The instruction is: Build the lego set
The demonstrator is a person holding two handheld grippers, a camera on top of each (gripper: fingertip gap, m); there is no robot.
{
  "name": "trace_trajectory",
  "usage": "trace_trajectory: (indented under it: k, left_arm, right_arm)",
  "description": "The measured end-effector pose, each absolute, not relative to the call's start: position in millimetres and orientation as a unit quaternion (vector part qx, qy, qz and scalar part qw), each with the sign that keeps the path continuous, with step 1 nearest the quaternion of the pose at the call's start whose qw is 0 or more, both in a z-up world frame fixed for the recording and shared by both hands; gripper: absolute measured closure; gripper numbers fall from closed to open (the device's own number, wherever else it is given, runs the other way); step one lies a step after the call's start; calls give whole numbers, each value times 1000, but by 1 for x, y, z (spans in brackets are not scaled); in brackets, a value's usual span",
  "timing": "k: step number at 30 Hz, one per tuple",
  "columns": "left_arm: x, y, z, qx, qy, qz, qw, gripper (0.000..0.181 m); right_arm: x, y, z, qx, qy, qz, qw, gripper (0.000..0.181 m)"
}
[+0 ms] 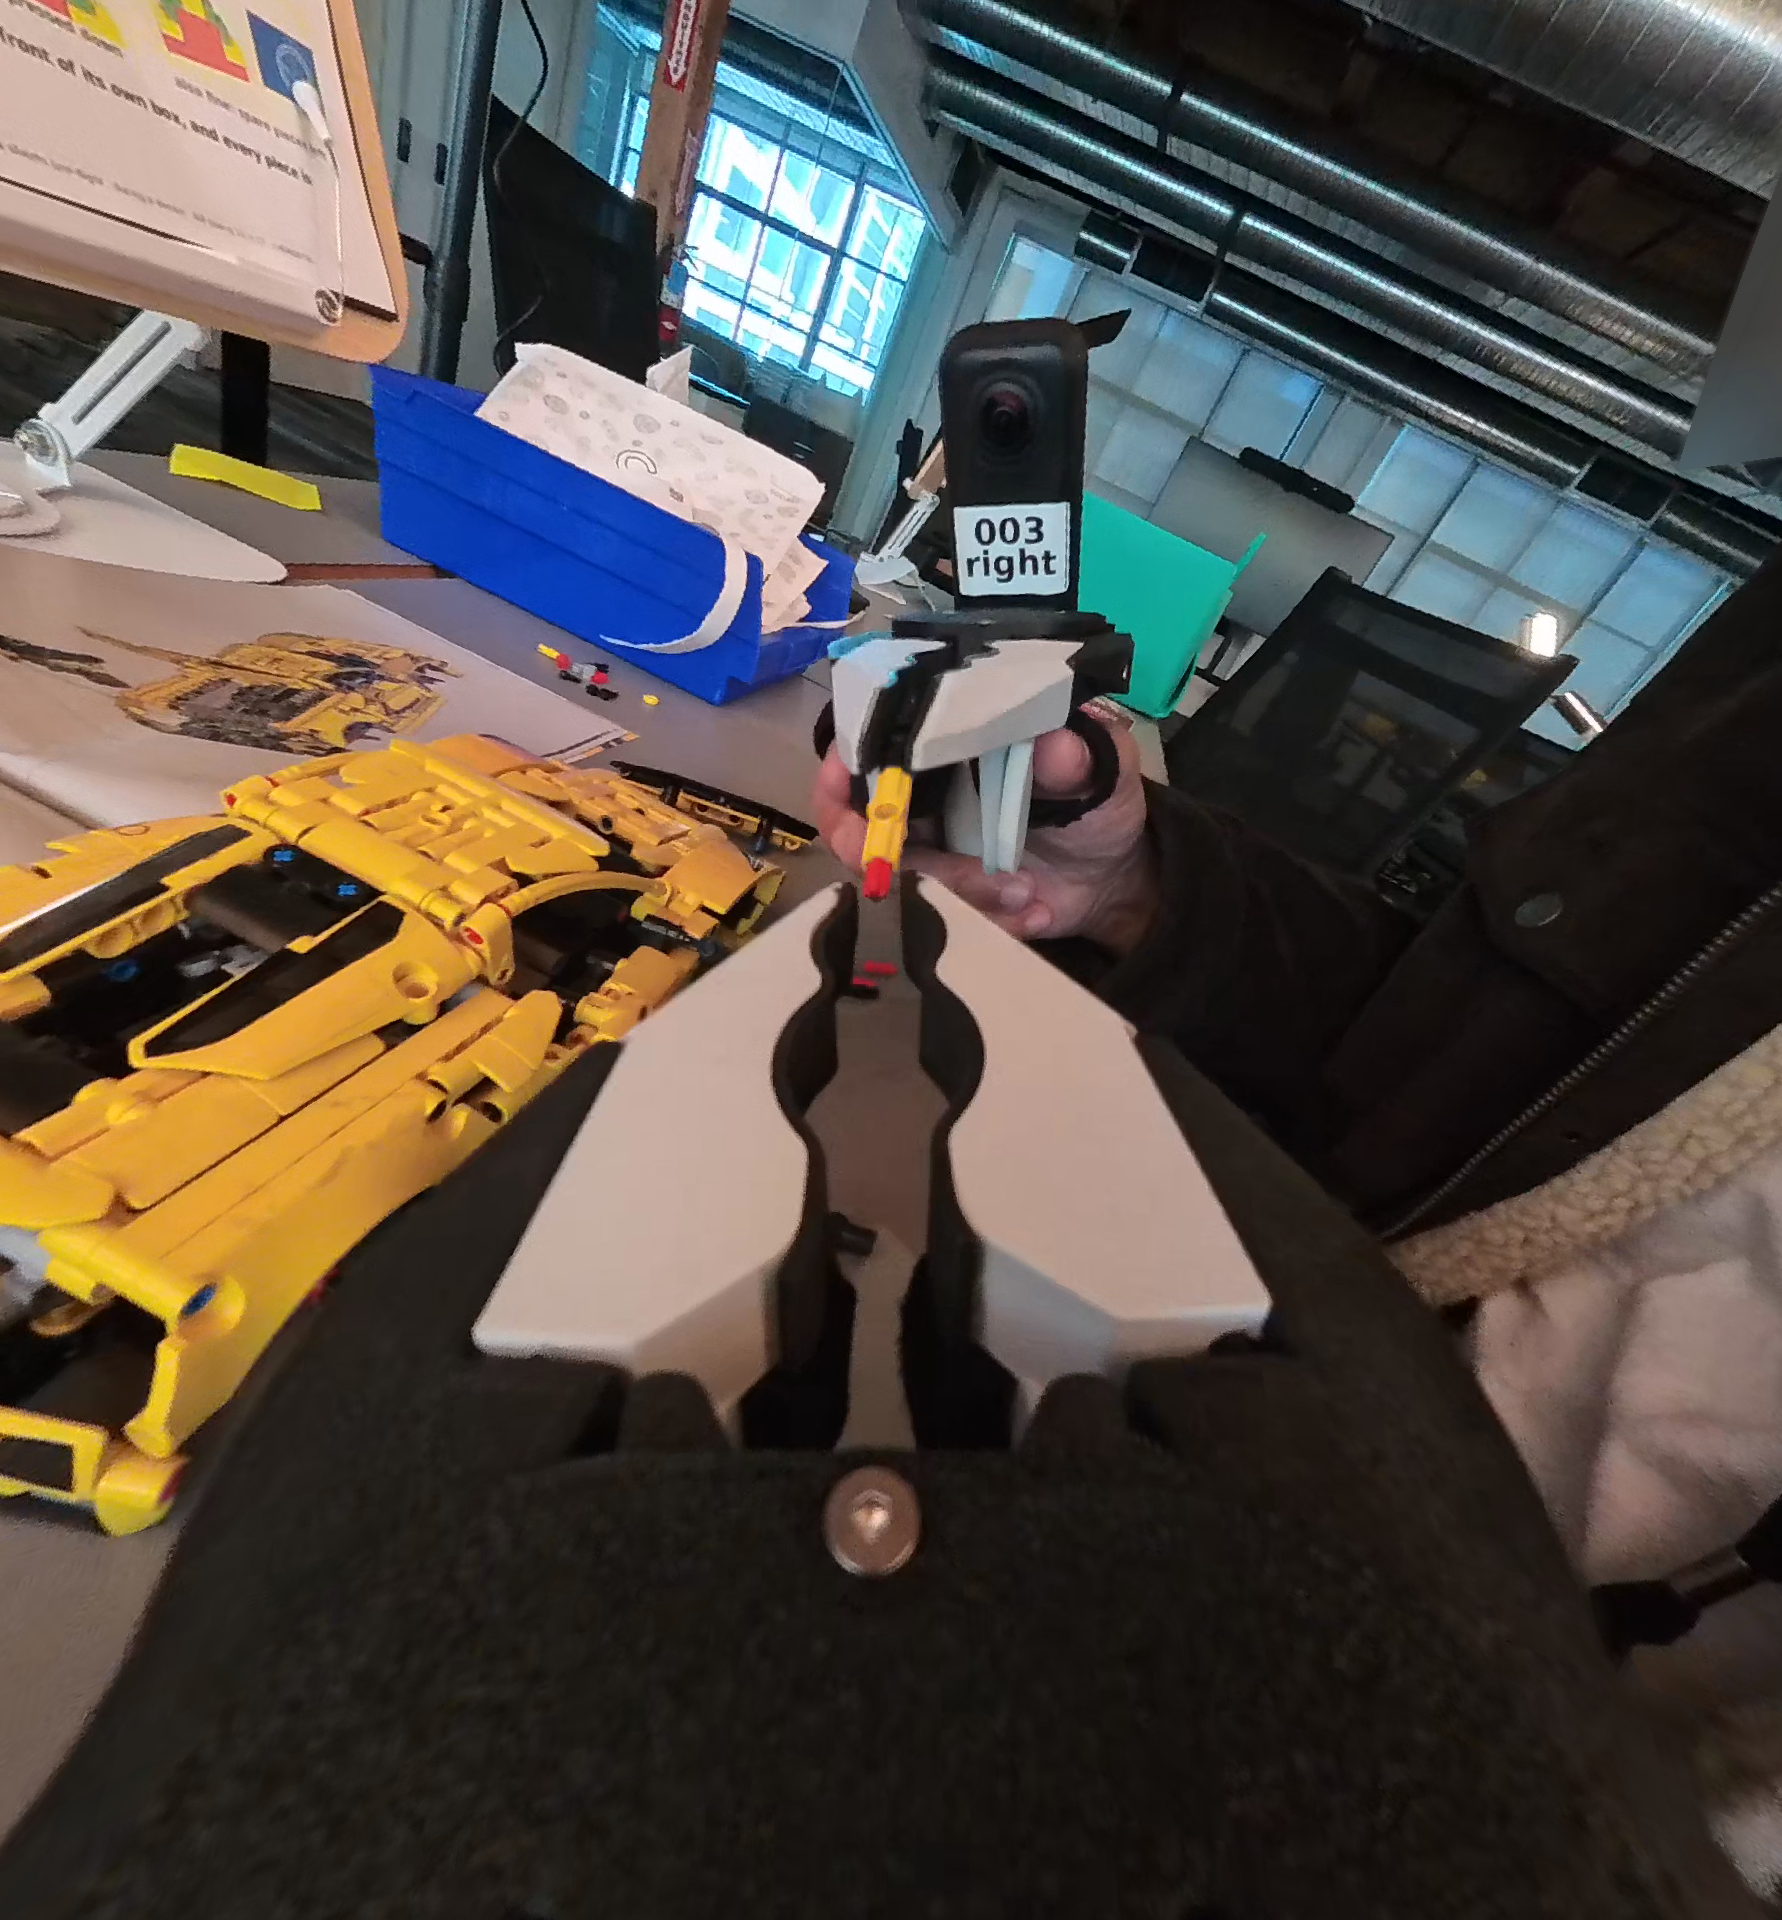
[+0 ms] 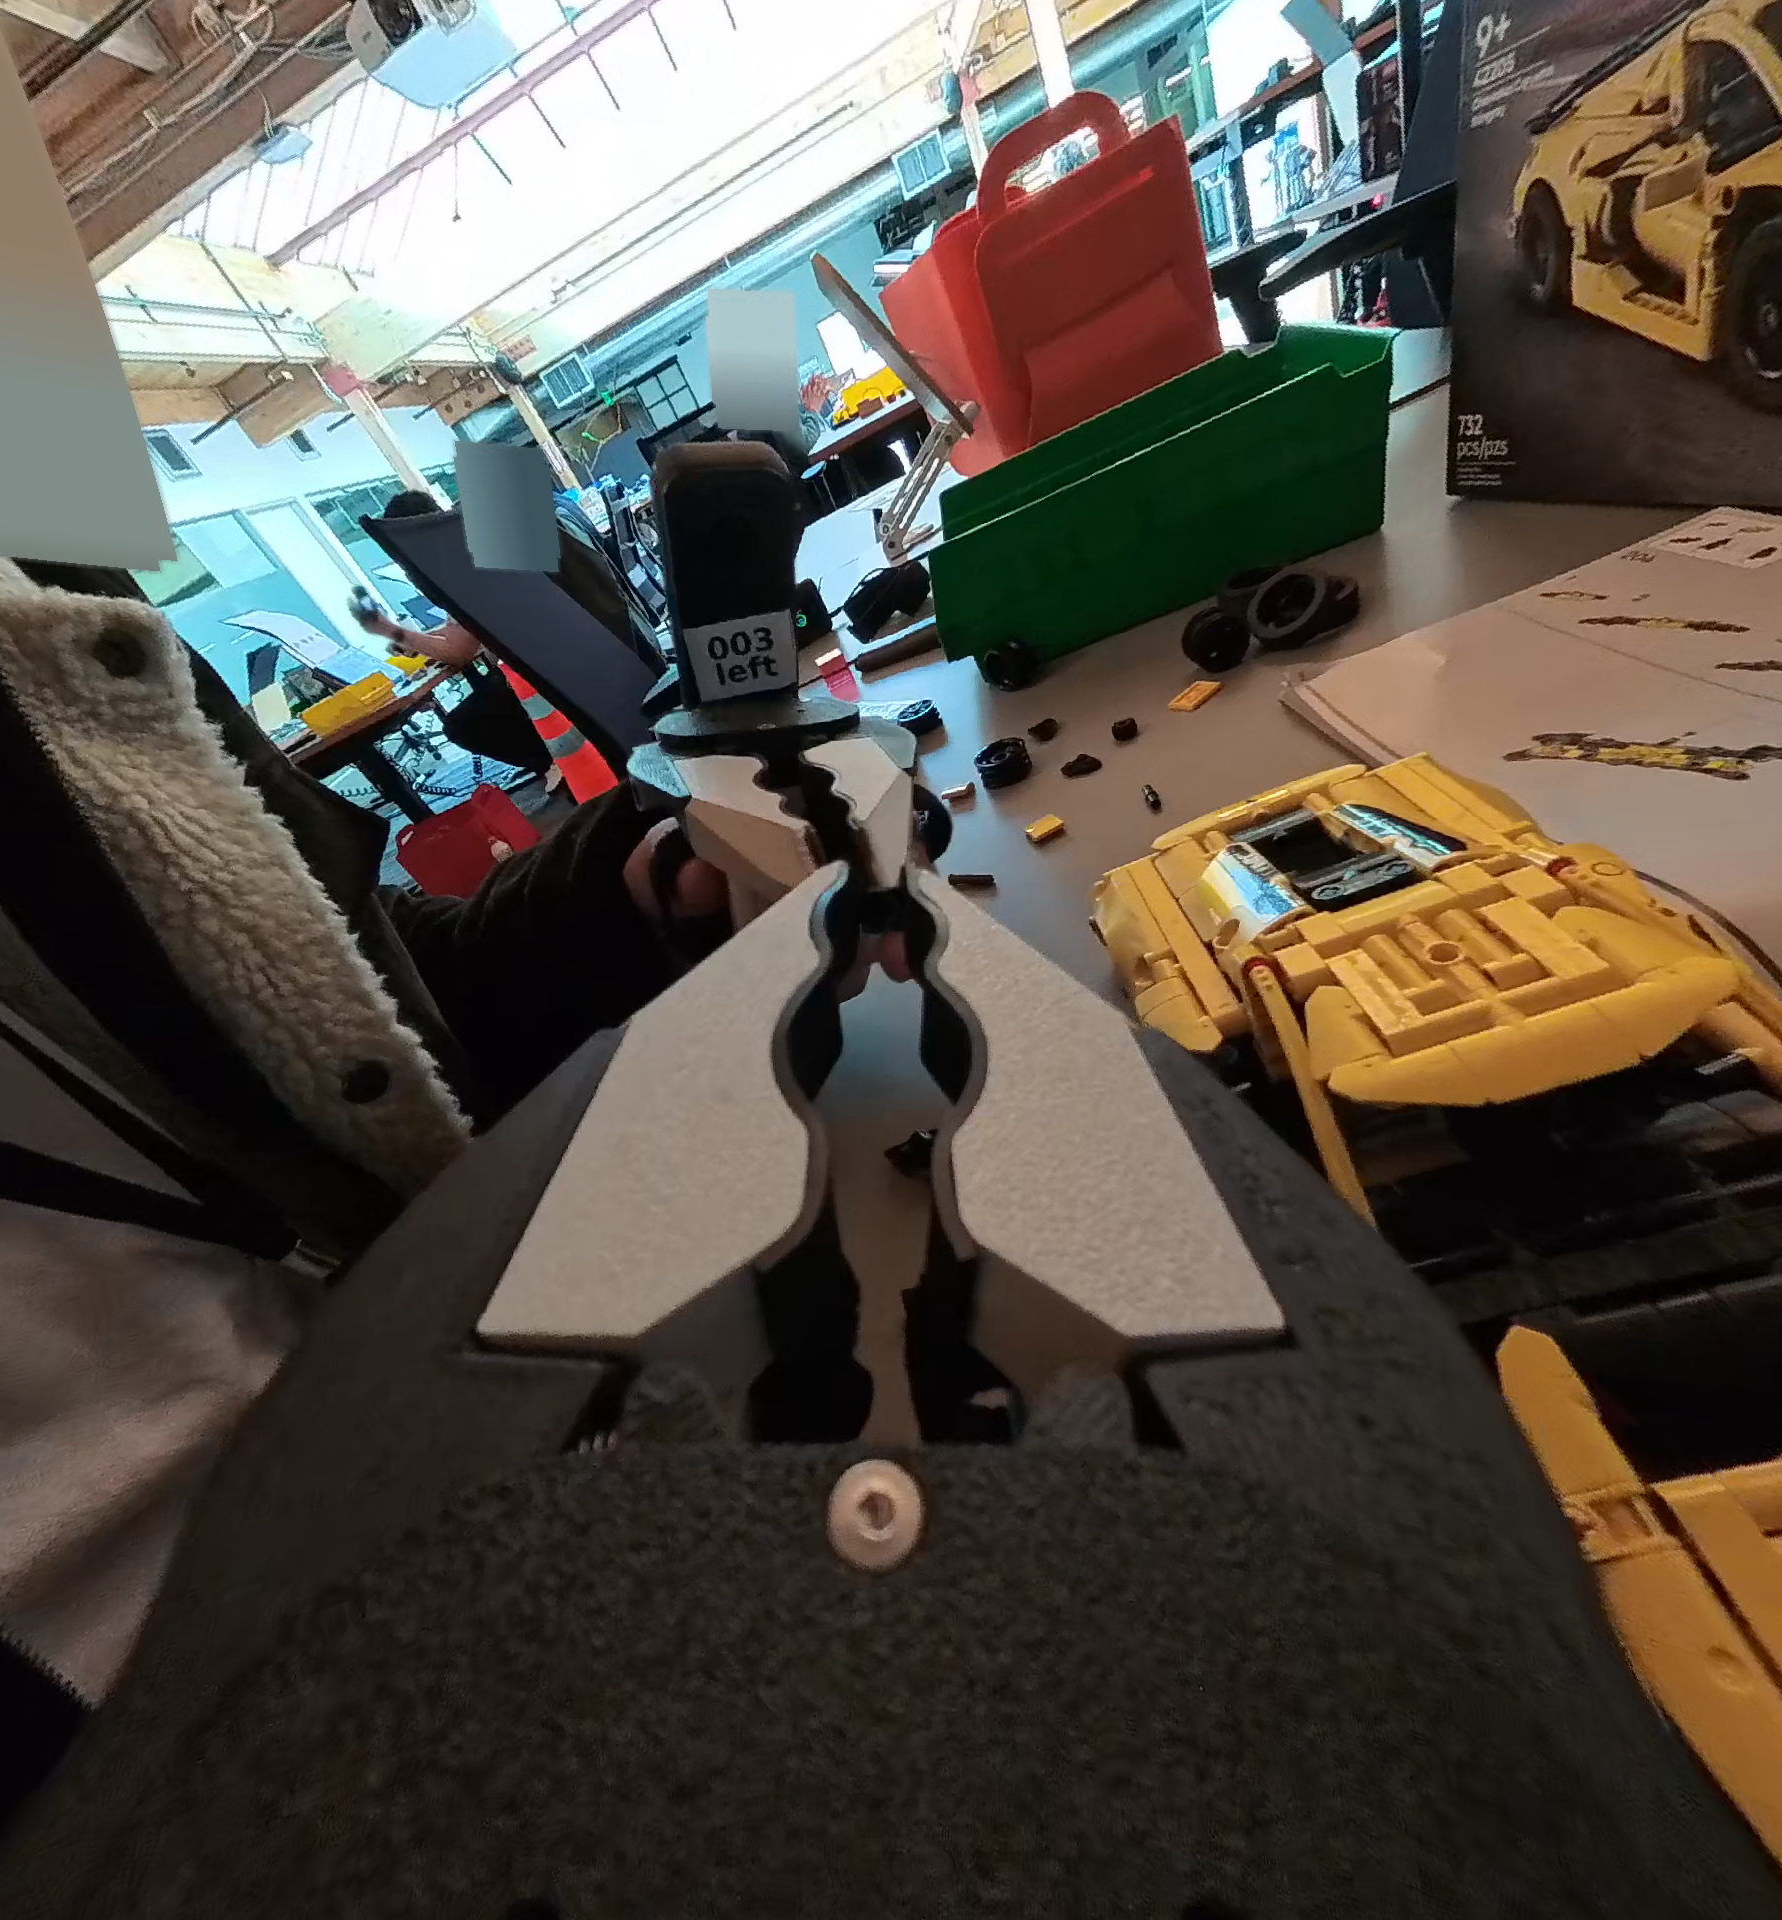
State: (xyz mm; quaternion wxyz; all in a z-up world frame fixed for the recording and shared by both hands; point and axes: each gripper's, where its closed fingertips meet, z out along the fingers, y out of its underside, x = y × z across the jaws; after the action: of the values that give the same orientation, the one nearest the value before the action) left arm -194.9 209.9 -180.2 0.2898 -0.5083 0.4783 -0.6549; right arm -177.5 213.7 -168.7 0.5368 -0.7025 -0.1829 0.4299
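Two grippers are seen facing each other tip to tip above the grey table (image 1: 721, 717). The left gripper (image 1: 879, 902) is seen with its tips slightly apart and nothing held between them. Just beyond those tips, the right gripper (image 1: 882, 790) is clamped on a small yellow piece (image 1: 885, 816) with a red pin at its end; in the right wrist view the piece is hidden behind the tips of that gripper (image 2: 879, 894).

The yellow car (image 1: 274, 997), partly built, is laid on the table to the left of the left gripper, and to the right in the right wrist view (image 2: 1406, 966). Small red pins (image 1: 871, 977) are scattered on the table below the tips.

Farther back, an instruction booklet (image 1: 243, 686), a blue bin (image 1: 554, 540) stuffed with paper bags, a green bin (image 2: 1167, 520), loose black tyres (image 2: 1271, 613) and the set's box (image 2: 1656, 249) are noted.
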Motion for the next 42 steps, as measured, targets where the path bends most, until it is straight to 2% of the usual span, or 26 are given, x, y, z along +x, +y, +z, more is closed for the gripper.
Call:
trace_trajectory:
  k: [6, 9, 13, 18, 24, 28, 31, 35, 42]
  left_arm:
    - [-195, 202, -182, -498, 501, -645, 290, 175]
    - [-198, 202, -174, -477, 511, -636, 327, 176]
    - [-198, 196, -180, -480, 522, -638, 299, 176]
    - [-198, 190, -181, -475, 531, -642, 283, 176]
    - [-196, 190, -183, -486, 520, -647, 273, 175]
    - [-198, 192, -232, -600, 570, -516, 221, 158]
    - [-206, 190, -263, -673, 592, -375, 238, 166]
    - [-203, 164, -282, -711, 584, -337, 199, 163]
    - [-188, 170, -298, -727, 589, -283, 209, 160]
  right_arm:
    - [-184, 211, -172, -703, -188, 448, 519, 174]
    - [-186, 208, -168, -694, -183, 470, 513, 173]
    - [-200, 200, -183, -714, -219, 472, 469, 157]
    - [-203, 198, -182, -710, -230, 466, 475, 173]
    - [-200, 196, -182, -714, -250, 441, 483, 174]
    - [-172, 203, -190, -747, -229, 372, 502, 174]
    - [-161, 207, -193, -754, -203, 357, 513, 174]
    - [-157, 211, -192, -753, -190, 359, 517, 174]
    - [-152, 211, -186, -747, -179, 362, 528, 175]
